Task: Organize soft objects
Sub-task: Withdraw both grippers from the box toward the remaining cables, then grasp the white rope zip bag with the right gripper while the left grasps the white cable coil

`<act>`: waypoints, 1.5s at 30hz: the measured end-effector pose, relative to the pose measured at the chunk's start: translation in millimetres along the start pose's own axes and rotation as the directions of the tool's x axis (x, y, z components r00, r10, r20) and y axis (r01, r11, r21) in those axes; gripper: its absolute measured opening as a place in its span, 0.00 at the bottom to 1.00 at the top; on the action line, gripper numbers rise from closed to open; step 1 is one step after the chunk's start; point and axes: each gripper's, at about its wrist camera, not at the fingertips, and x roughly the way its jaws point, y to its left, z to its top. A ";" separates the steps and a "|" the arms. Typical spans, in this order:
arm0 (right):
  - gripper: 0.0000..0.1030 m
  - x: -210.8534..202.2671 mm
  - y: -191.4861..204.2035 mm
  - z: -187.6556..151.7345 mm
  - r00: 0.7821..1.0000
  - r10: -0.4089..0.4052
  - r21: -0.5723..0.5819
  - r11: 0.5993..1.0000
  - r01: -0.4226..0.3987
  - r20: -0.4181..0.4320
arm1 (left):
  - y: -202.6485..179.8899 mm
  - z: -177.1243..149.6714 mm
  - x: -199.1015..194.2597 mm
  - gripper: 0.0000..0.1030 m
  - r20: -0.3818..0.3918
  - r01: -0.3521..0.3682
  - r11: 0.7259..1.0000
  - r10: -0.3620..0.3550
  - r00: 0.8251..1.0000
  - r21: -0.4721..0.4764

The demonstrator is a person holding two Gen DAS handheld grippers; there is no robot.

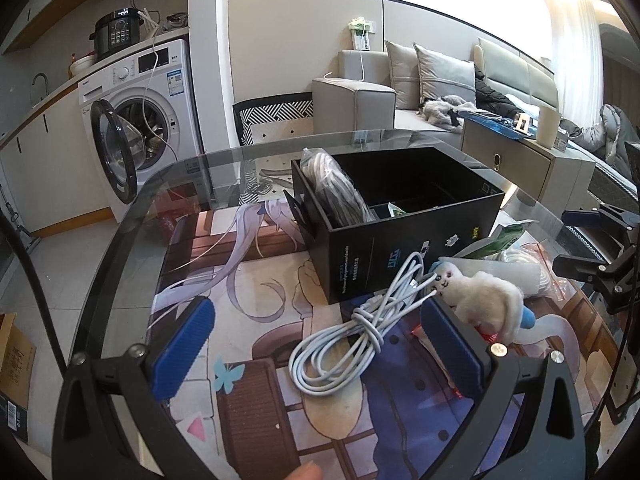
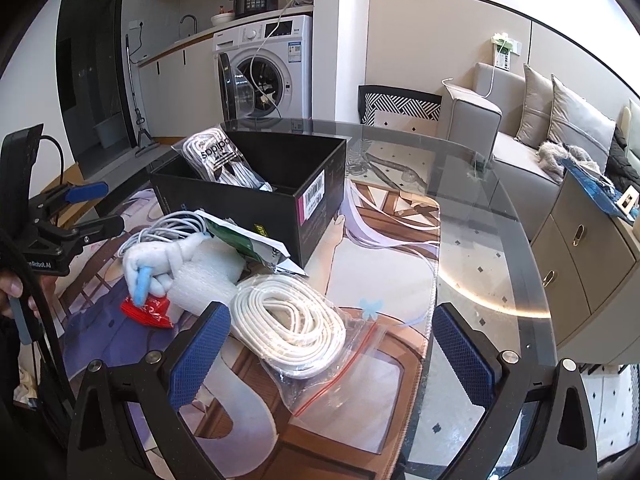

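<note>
Between left gripper point(image 1: 318, 350) pads: cable bundle point(image 1: 352, 330).

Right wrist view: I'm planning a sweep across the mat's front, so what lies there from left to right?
Red packet → white plush toy → foam roll → bagged white cable coil.

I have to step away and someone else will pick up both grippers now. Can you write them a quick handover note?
Left gripper: open, empty, over the loose white cable.
Right gripper: open, empty, over the bagged white cable coil.
Black box on the table: one bagged cable already inside.
Still outside, beside the box: loose cable, bagged coil, plush toy, green-and-white pouch, foam wrap, red packet.
Likely next: grasp either cable and put it in the box.
</note>
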 end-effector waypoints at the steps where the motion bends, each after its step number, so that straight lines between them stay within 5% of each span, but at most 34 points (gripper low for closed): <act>1: 1.00 1.6 -0.2 0.4 1.000 -0.001 -0.004 1.000 0.001 -0.005 | -0.1 0.0 0.9 1.00 -0.002 0.001 1.000 -0.001 1.000 0.002; 23: 1.00 28.3 1.0 4.4 0.995 0.041 -0.076 0.996 -0.048 -0.090 | -0.9 2.2 26.5 1.00 -0.078 0.018 0.998 -0.013 0.997 0.055; 45: 1.00 67.6 8.2 7.2 0.965 0.163 -0.140 0.971 -0.194 -0.207 | -11.1 5.6 51.6 1.00 -0.196 0.160 0.985 -0.145 0.970 0.062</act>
